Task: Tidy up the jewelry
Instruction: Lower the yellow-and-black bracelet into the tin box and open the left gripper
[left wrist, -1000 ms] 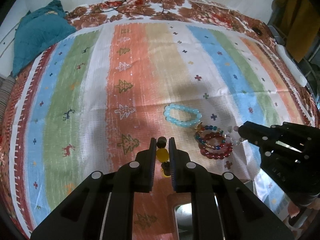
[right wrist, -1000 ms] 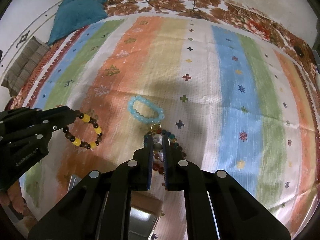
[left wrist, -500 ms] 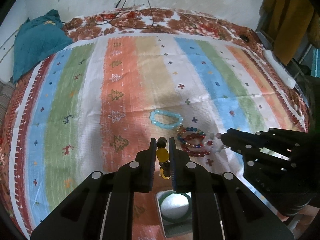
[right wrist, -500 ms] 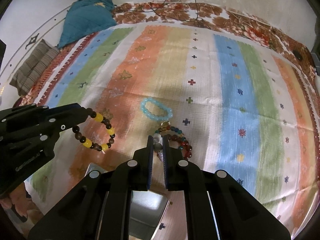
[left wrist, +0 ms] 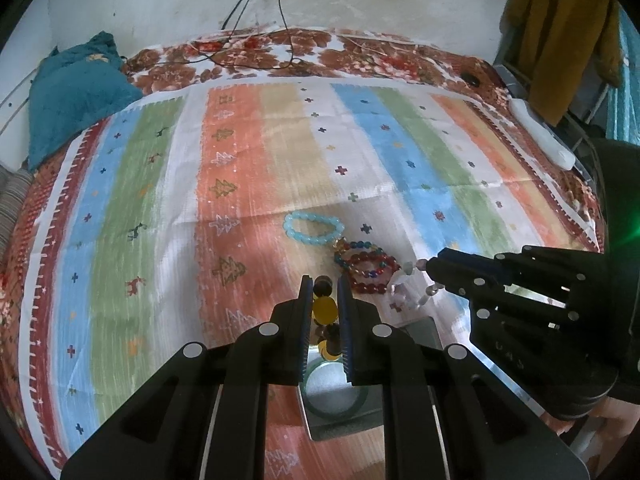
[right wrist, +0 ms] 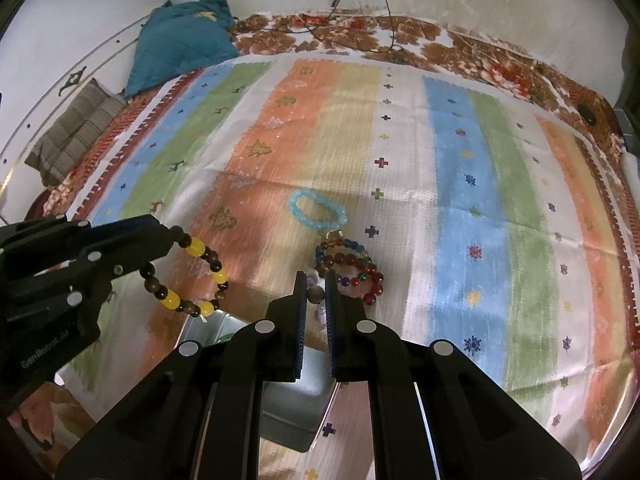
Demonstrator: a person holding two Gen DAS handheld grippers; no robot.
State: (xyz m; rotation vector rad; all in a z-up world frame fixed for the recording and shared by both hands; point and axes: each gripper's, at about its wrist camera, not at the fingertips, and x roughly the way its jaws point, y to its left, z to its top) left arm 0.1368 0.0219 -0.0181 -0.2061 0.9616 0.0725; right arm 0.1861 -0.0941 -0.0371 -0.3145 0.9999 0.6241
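The brown-and-yellow bracelet point(right wrist: 188, 276) is pinched by the left tongs point(left wrist: 325, 292) at one point of its loop, and the rest hangs below as a loose ring, clear of the bed. A pale, clear-beaded bracelet point(left wrist: 408, 288) is pinched by the right tongs point(right wrist: 316, 292), whose jaws are pressed nearly together on a bead; it dangles just below their tips.

The metal tin point(right wrist: 296, 404) is taken as the landmark. It lies on the striped cloth point(left wrist: 248, 184) directly under both tongs, at the near edge of the bed, with its long sides seen running roughly across the left wrist view. A green ring-shaped piece point(left wrist: 334, 392) already rests inside it. The left tongs are judged to be more squarely above the tin's opening, with the right tongs just beside its far corner, so the coming move is probably a short descent, not a reach.

Beyond the tin, away from the person, a red and multicoloured bracelet cluster point(right wrist: 352, 268) lies on the cloth, and farther beyond it the light blue bracelet point(right wrist: 316, 212), flat, with its long axis across the view. Both lie nearer the right tongs.
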